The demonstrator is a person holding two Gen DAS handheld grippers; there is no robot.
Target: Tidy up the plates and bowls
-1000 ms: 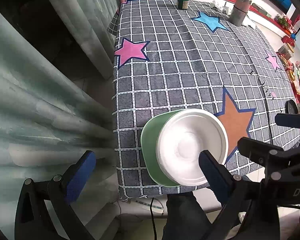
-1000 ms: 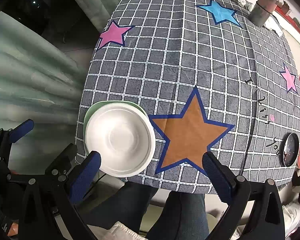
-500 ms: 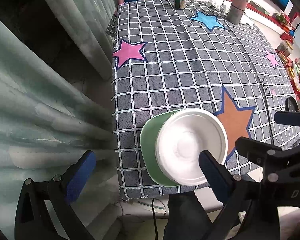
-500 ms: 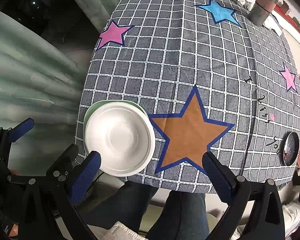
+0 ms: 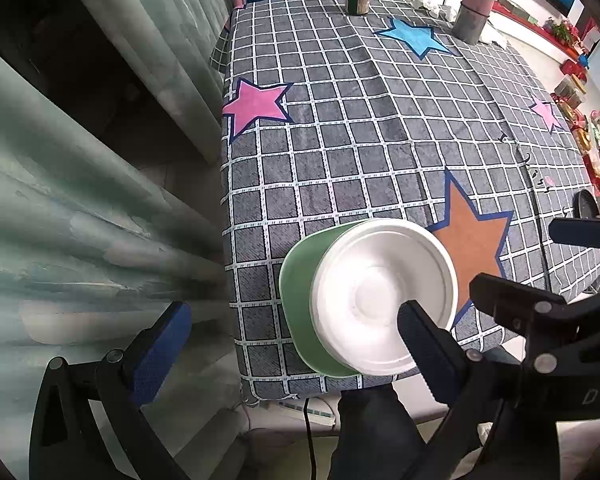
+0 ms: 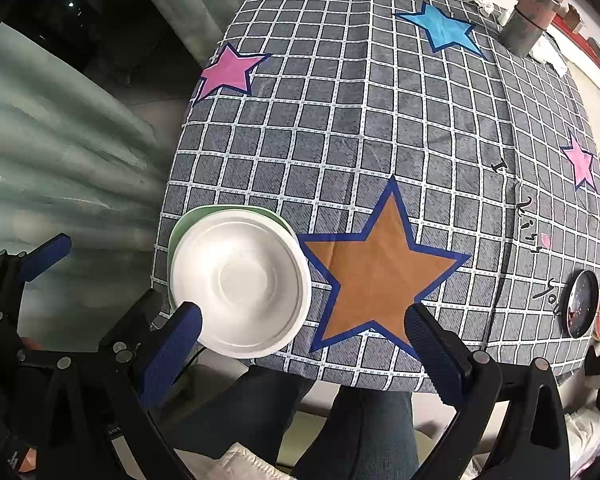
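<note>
1. Hand-held gripper on the left (image 5: 292,344) hangs off the near-left corner of the tabletop (image 5: 380,140), jaws spread wide and holding nothing; the right hand-held gripper (image 6: 304,340) is just as wide open and empty, above the near edge
2. White bowl (image 6: 240,284) sits nested in a green bowl (image 5: 300,292) at the near-left corner of the tabletop, its rim reaching to the tabletop's near edge
3. From the left gripper the stack lies ahead and to the right, with the right-hand pad (image 5: 424,340) in front of the white rim; from the right gripper it lies ahead and to the left, just past the left-hand pad (image 6: 172,344). The bowls are round, so no long axis matters. Both grippers look about equally near; I judge neither has a clear edge
4. Left view shows the green bowl's side wall, so the nesting is plain; the right view looks down into the white bowl and shows only a green sliver (image 6: 180,232)
5. Right view alone shows a dark round dish (image 6: 580,304) whole, at the far-right near edge, well apart from the stack; the left view catches only its edge
</note>
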